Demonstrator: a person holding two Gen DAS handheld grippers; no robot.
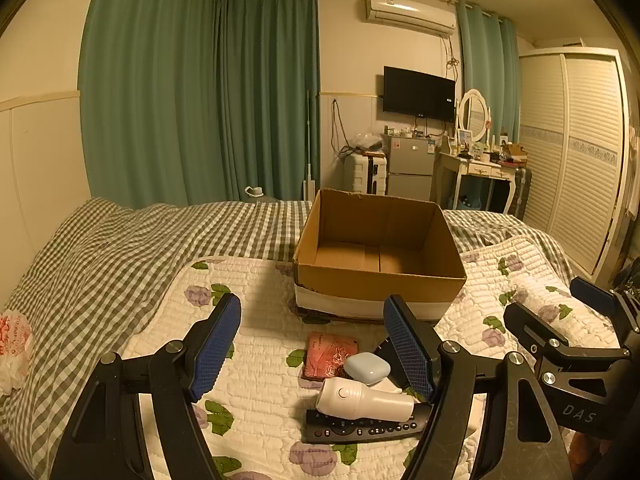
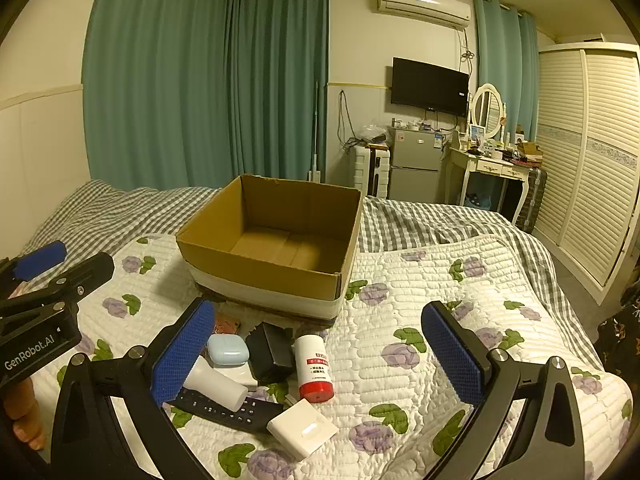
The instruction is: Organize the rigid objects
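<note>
An open cardboard box [image 1: 380,280] [image 2: 276,268] stands empty on the quilt. In front of it lies a pile: a white handheld device [image 1: 362,398] [image 2: 218,384], a black remote [image 1: 360,428] [image 2: 228,410], a pale blue case [image 1: 366,367] [image 2: 227,350], a pink pouch [image 1: 328,354], a black adapter [image 2: 270,350], a white bottle with a red cap [image 2: 315,368] and a white square box [image 2: 302,432]. My left gripper [image 1: 316,344] is open and empty above the pile. My right gripper [image 2: 320,356] is open and empty over the bottle.
The pile lies on a floral quilt [image 2: 420,320] over a checked bedspread [image 1: 120,248]. A plastic bag [image 1: 12,344] lies at the bed's left edge. A wardrobe [image 2: 588,152], dressing table [image 2: 492,168] and fridge [image 2: 414,164] stand beyond the bed.
</note>
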